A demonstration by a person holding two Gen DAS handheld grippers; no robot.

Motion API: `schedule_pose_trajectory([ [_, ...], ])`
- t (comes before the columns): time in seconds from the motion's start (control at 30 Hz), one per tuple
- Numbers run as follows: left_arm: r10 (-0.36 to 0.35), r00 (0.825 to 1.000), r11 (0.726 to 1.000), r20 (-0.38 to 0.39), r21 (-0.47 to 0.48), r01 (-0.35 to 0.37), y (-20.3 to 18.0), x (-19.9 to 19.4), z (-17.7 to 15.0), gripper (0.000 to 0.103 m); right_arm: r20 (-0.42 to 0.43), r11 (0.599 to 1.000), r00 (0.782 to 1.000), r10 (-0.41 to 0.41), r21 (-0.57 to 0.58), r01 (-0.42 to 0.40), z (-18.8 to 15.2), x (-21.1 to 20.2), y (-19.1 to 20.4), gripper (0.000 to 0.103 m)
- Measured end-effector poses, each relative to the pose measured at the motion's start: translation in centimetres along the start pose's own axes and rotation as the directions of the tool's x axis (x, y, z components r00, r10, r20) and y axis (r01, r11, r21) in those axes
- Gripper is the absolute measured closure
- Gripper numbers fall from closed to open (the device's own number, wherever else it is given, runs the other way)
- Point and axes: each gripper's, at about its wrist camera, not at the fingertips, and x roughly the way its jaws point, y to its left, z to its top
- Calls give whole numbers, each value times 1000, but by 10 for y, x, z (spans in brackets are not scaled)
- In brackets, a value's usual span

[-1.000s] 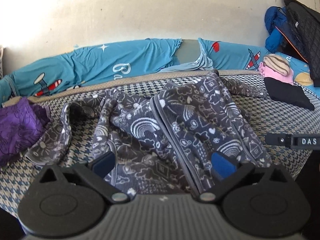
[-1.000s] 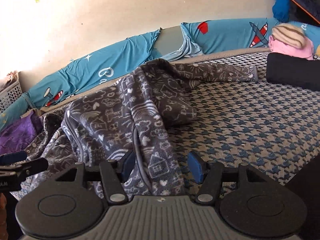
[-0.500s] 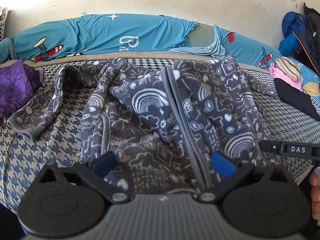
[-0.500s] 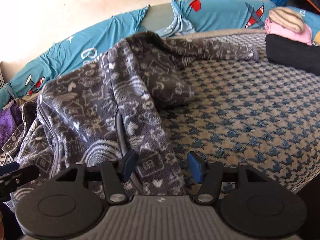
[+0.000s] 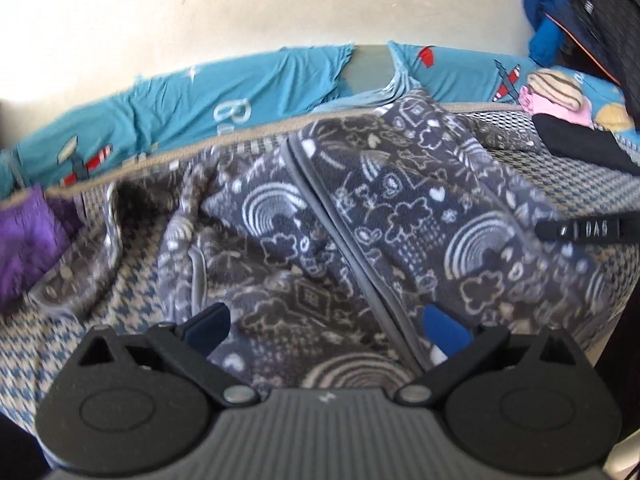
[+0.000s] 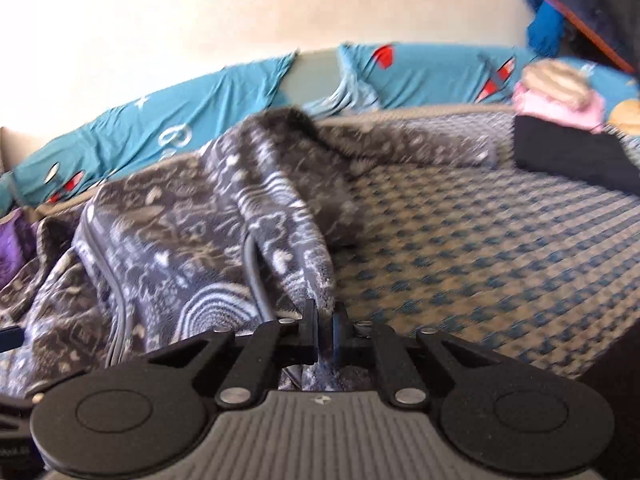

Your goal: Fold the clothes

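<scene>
2 right fingers (image 6: 308, 326) pinch fleece jacket (image 6: 192, 248) hem.

A dark grey fleece jacket (image 5: 360, 216), printed all over with white doodles of rainbows, clouds, hearts and houses, is spread rumpled across the middle of the frame on a houndstooth-patterned bed. Its front is laid open, a grey piped edge running diagonally from upper centre to lower right, while one sleeve is trailed toward the left of the frame and the other toward the upper right. In the right wrist view the jacket (image 6: 192, 248) is seen bunched at centre left, with its lower hem pinched at bottom centre.
</scene>
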Motion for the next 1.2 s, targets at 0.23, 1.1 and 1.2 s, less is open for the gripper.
schedule_pose_trajectory([
  [0.23,-54,998,991,15,120,52,-21,-6,-6,0,-18,990,992,-127,-63,125,-6,5,9,97],
  [1.1,-93,991,851,-95,-525,30,100,8,-3,0,15,989,997,69,-132,-67,3,-25,25,73],
  [1.2,-41,994,830,-98,-558,-21,121,5,2,0,-21,963,983,181,-201,-181,-3,-31,45,73],
])
